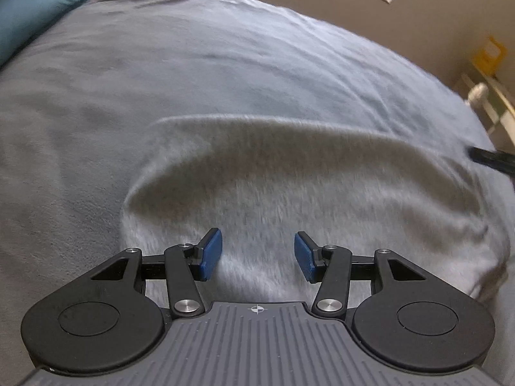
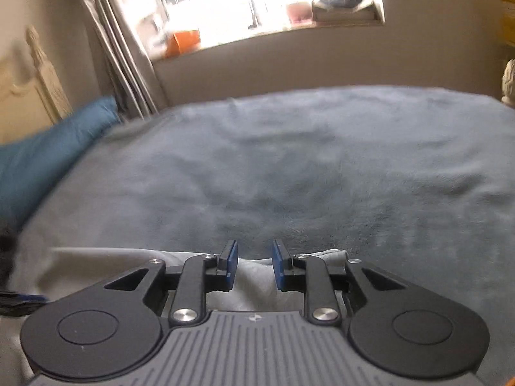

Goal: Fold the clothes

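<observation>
While both wrist views look down across a bed (image 1: 96,103) covered with a grey-blue blanket (image 2: 322,167), the left claw (image 1: 258,255) hangs with its blue pads (image 1: 210,254) spread apart and nothing between them. Directly beneath and ahead of that claw lies the pale grey garment (image 1: 289,186), a soft fleecy piece spread on the blanket, its rounded far edge curving ahead of the pads and its bulk reaching out to the claw's right. At the far right of that view, a dark blurred shape (image 1: 492,157) sits over the garment's right end; what it is cannot be told.

The right claw (image 2: 255,265) has its pads a little apart, a narrow gap showing between them, with no cloth gripped. Under it and off to its left lies the same pale garment (image 2: 96,267), with a small bunched corner just to the claw's right. Ahead of this claw stretches bare blanket.

Far to the left of both claws rests a teal pillow (image 2: 48,154). Beyond the bed, ahead of the right claw, a bright window (image 2: 257,3) sits above a beige wall, with curtains (image 2: 122,64) to its left.
</observation>
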